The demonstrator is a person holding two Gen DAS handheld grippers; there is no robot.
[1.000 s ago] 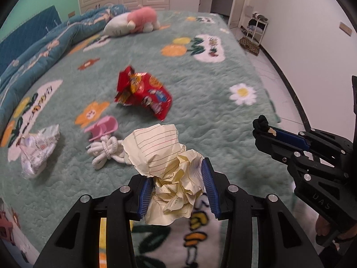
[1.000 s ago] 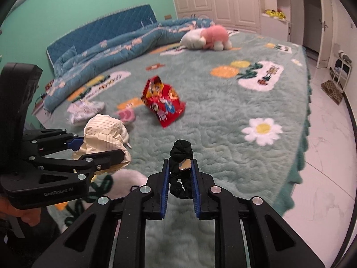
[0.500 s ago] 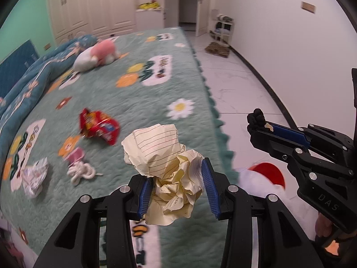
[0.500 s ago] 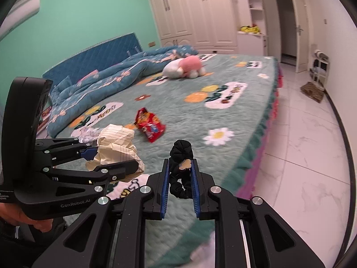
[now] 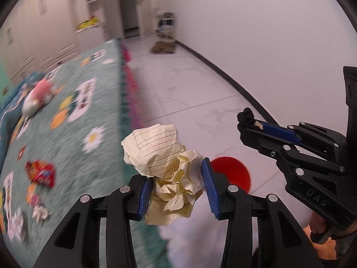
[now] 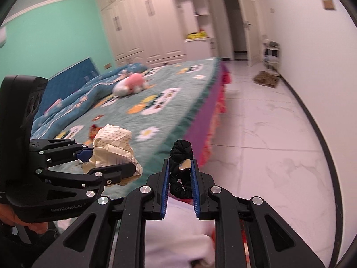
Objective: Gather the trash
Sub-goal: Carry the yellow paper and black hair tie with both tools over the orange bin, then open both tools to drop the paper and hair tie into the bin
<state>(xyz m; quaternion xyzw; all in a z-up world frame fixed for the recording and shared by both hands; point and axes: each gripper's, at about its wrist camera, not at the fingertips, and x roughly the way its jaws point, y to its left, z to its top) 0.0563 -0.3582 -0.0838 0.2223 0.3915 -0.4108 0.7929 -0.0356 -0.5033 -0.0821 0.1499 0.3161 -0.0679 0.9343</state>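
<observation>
Past bed (image 6: 183, 102) edge, over floor (image 5: 189, 93): paper wad (image 5: 165, 169) pinched in left gripper (image 5: 177, 192) jaws, black scrunchie (image 6: 180, 167) clamped in right gripper (image 6: 179, 189) jaws, both held clear, likely for binning; wrapper (image 5: 40, 173) left on bed.

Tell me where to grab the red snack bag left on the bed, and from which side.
Judging from a blurred view, the red snack bag lies flat and crumpled on the bedspread. Come from above and pinch a raised crumpled edge with the fingers; a flat bag offers little else to hold.
</observation>
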